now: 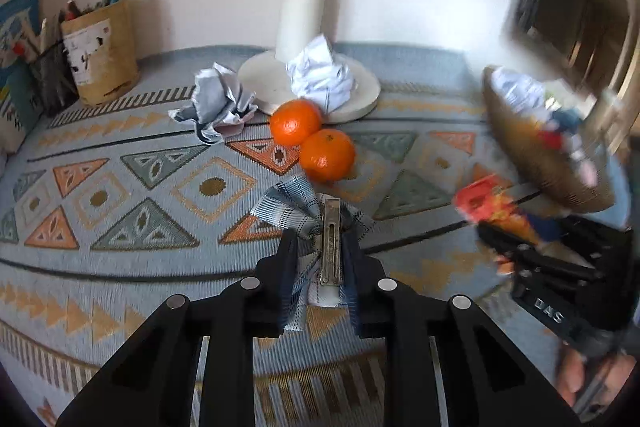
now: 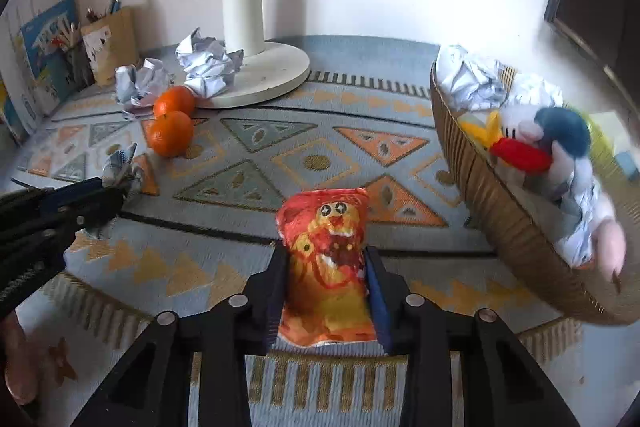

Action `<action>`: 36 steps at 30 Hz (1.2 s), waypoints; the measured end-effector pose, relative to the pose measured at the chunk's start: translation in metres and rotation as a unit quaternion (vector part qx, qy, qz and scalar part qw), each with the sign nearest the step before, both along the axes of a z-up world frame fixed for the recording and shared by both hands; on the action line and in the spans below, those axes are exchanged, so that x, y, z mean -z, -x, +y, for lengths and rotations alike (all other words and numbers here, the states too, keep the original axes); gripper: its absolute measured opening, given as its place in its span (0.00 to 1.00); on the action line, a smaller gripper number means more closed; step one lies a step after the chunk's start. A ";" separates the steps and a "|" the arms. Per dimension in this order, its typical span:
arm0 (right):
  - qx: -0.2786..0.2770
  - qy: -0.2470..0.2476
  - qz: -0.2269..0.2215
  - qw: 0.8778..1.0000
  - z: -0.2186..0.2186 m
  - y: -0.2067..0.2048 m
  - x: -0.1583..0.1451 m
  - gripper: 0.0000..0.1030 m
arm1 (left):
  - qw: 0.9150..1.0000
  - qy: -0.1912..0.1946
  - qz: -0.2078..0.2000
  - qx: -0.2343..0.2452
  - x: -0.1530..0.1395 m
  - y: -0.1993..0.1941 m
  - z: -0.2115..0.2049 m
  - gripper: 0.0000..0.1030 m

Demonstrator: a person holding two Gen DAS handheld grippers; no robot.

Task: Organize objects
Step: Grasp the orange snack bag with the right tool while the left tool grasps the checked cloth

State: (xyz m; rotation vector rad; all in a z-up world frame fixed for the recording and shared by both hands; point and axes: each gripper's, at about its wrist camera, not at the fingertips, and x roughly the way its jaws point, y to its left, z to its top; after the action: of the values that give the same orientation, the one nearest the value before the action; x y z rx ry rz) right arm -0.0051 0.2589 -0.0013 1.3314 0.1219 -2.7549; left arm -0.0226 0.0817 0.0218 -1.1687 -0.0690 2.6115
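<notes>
- Left gripper [image 1: 320,247] is clamped tight on a plaid cloth bow with a metal hair clip [image 1: 331,239], the fabric bunched between both fingers, low over the patterned rug [image 1: 120,195].
- Right gripper [image 2: 326,263] is squeezed shut on an orange-and-red snack packet [image 2: 326,267], its sides pressed in by the pads and its top sticking out beyond the fingertips.
- In the left wrist view, that packet sits to the right of the bow, just below the basket.
- The woven basket [image 2: 500,219] stands tilted at the right, near the packet, loaded with crumpled paper and a soft toy [image 2: 560,143] in white, blue and red.
- Two oranges [image 1: 312,141] lie touching each other on the rug, just beyond the bow.
- Behind them, one crumpled paper ball [image 1: 320,75] rests on the white lamp base [image 1: 360,95]; another paper ball [image 1: 216,101] lies just to its left.
- Far left, against the wall, a brown pencil holder [image 1: 104,55] stands upright beside some books.
- A bit of a hand [image 1: 576,375] shows at the lower right edge.
</notes>
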 end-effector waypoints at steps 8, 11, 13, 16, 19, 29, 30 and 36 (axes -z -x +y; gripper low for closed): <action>-0.015 0.203 -0.050 0.978 0.022 -0.067 -0.008 0.34 | 0.997 0.024 0.068 -0.020 -0.010 -0.058 -0.029 0.19; -0.020 0.229 -0.074 0.971 0.022 -0.073 0.000 0.34 | 0.997 0.005 0.068 -0.026 -0.012 -0.057 -0.039 0.19; -0.020 0.188 -0.069 0.979 0.011 -0.081 0.002 0.35 | 0.997 -0.025 0.070 -0.029 -0.012 -0.059 -0.048 0.19; -0.034 0.158 -0.067 0.985 0.003 -0.091 0.001 0.48 | 0.996 -0.047 0.059 -0.049 -0.010 -0.056 -0.058 0.19; -0.044 0.161 -0.064 0.984 -0.002 -0.096 0.000 0.66 | 0.996 -0.047 0.058 -0.048 -0.008 -0.056 -0.056 0.19; -0.026 0.022 -0.015 0.999 -0.036 -0.104 0.007 0.46 | 0.997 -0.038 0.058 -0.033 -0.008 -0.055 -0.050 0.19; -0.029 0.006 -0.010 0.999 -0.040 -0.106 0.007 0.41 | 0.997 -0.038 0.057 -0.032 -0.007 -0.055 -0.050 0.19; -0.131 0.048 -0.002 0.990 -0.065 -0.130 0.005 0.32 | 0.997 -0.037 0.054 -0.034 -0.007 -0.054 -0.051 0.19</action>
State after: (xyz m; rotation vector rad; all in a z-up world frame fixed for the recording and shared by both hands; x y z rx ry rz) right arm 0.1244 0.1939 -0.0060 1.2015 0.1496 -2.5072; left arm 0.0310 0.0312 0.0288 -1.0149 -0.1853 2.7005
